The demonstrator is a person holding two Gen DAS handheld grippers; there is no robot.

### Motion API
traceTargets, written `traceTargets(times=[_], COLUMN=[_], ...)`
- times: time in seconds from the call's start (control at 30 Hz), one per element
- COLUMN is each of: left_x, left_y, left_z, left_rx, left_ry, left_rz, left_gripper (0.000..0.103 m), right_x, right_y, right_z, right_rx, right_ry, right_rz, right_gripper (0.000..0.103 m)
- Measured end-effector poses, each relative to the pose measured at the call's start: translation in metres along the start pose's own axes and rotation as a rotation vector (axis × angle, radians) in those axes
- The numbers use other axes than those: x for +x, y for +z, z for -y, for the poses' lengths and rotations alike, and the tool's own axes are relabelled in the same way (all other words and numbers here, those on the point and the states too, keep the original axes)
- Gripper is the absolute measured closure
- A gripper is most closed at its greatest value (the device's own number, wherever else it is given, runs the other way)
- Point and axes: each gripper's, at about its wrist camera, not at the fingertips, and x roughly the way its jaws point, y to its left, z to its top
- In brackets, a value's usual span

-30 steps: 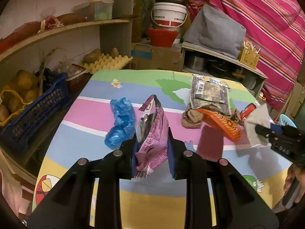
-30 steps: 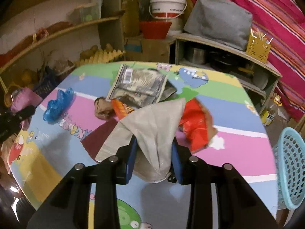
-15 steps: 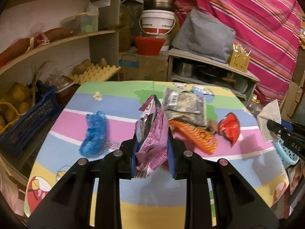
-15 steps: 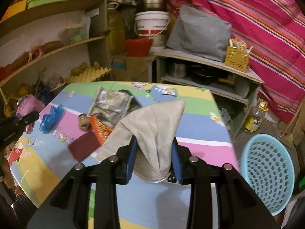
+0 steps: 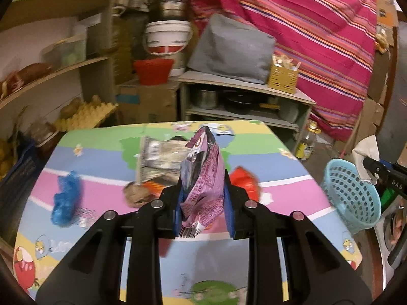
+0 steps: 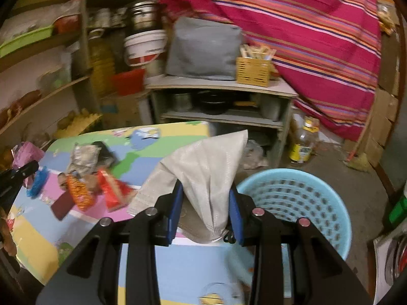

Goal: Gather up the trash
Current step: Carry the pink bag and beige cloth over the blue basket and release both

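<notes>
Between the blue pads of the right hand-held gripper (image 6: 204,212), pinched: soft grey quilted cloth face mask (image 6: 203,175), over the bench (image 6: 178,267) edge beside the pale-blue perforated plastic basket (image 6: 305,198). Left hand-held gripper (image 5: 202,209) clamped on crinkly purple foil snack wrapper (image 5: 202,178) above the bench. Likely risk: limp mask or light wrapper catching the rim and landing outside if let go short.

My colourful cartoon table (image 5: 254,137) filled the lower frame. On it lay a blue crumpled bag (image 5: 64,200) at left, a silver wrapper (image 5: 157,160) mid-frame, an orange packet (image 6: 78,193) and a red packet (image 6: 113,190). The blue basket (image 6: 292,198) stood on the floor (image 6: 361,178), lower right.
</notes>
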Motion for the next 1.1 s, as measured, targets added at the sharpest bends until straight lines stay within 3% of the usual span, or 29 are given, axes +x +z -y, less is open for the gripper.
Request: traceTargets(times=[0.27, 0.63, 0.93, 1.1], left_x=[0.019, 0.046, 0.069, 0.084], left_y=[0.009, 0.011, 0.001, -0.003], left_z=[0.065, 0.188, 0.274, 0.297], left_rx=[0.057, 0.183, 0.262, 0.292], left_ry=[-0.076, -0.256, -0.408, -0.419], left_rz=[-0.007, -0.026, -0.083, -0.113], left_gripper=[0.078, 0.077, 0.075, 0.071], right_x=[-0.001, -0.005, -0.001, 0.003], right_y=[-0.005, -0.02, -0.024, -0.026], right_z=[0.054, 0.135, 0.164, 0.176], right_rx=[0.026, 0.1, 0.132, 0.151], right_ry=[-0.071, -0.166, -0.187, -0.204], right_rz=[-0.019, -0.044, -0.046, -0.055], right_gripper=[0.069, 0.069, 0.069, 0.069])
